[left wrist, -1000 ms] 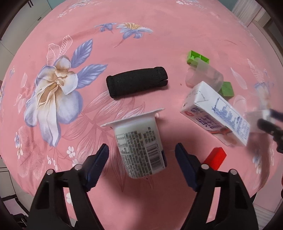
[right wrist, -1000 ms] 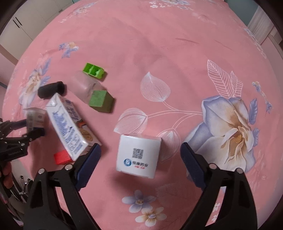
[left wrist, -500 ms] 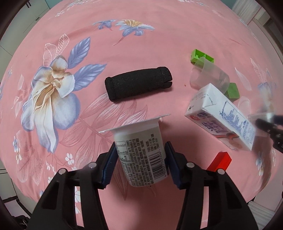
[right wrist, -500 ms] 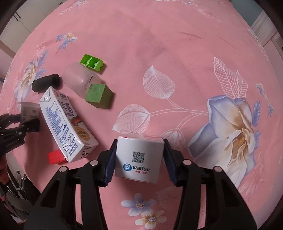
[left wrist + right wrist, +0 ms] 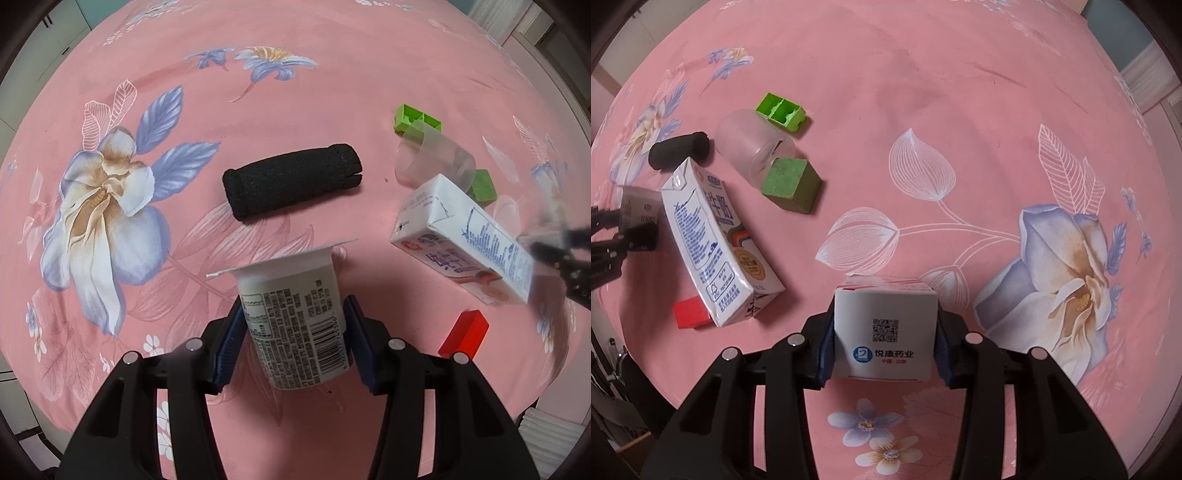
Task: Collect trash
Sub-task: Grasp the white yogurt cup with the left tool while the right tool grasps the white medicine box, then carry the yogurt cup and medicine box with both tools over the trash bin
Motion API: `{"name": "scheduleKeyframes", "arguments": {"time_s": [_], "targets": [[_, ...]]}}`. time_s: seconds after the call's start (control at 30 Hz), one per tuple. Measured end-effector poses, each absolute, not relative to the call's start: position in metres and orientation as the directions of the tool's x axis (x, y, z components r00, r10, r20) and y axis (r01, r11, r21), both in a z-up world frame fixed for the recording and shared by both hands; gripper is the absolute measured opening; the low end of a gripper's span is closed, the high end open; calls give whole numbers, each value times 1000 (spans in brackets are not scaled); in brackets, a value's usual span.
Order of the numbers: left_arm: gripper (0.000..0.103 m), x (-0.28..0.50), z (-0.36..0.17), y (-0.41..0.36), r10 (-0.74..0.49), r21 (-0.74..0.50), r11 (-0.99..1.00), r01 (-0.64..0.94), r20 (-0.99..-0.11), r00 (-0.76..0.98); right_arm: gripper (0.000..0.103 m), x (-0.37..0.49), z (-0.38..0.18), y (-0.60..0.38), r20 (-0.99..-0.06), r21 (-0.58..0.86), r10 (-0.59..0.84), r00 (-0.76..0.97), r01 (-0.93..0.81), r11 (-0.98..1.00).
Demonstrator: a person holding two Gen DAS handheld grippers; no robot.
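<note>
A white yogurt cup (image 5: 291,284) with a printed label and barcode lies rim-away between the blue pads of my left gripper (image 5: 293,325), which is shut on it. A small white medicine box (image 5: 886,306) with a QR code sits in my right gripper (image 5: 885,336). Its jaws are closing, and both pads press on the box's sides. Both grippers point down at the pink flowered cloth (image 5: 332,74). A white milk carton (image 5: 461,240) lies on its side between the two grippers, also visible as the milk carton (image 5: 705,240) at the left of the right wrist view.
A black fabric roll (image 5: 291,184) lies beyond the cup. Near the carton lie a clear plastic cup (image 5: 753,147), a hollow green block (image 5: 781,110), a solid green block (image 5: 788,182) and a red block (image 5: 690,313). The cloth's edge drops off near both grippers.
Both grippers went from wide open around their objects to closed on them: the left on the yogurt cup, the right on the white box. The right gripper also sank closer to the box.
</note>
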State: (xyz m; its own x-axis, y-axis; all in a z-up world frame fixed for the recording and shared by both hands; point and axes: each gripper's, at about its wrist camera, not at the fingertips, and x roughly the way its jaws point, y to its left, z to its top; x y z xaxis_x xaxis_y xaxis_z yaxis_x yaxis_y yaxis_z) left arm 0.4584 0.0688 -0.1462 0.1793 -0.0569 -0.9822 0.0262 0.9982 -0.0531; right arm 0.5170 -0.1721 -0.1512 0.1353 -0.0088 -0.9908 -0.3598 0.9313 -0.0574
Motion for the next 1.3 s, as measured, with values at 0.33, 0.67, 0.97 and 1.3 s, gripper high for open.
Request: {"name": "scheduleKeyframes", "arguments": {"time_s": [0.33, 0.67, 0.97, 1.3], "targets": [[54, 446, -130, 74, -52, -26, 993, 118, -974, 221, 43, 495, -144, -155, -992, -45, 13, 126, -444, 895], [54, 421, -111, 68, -47, 25, 970, 240, -955, 292, 43, 477, -136, -144, -992, -39, 30, 123, -521, 852], [54, 403, -98, 61, -52, 82, 929, 360, -936, 347, 43, 454, -118, -140, -989, -51, 41, 140, -594, 803], [54, 386, -89, 52, -44, 125, 890, 438, -934, 355, 43, 420, -90, -148, -986, -64, 58, 158, -672, 738]]}}
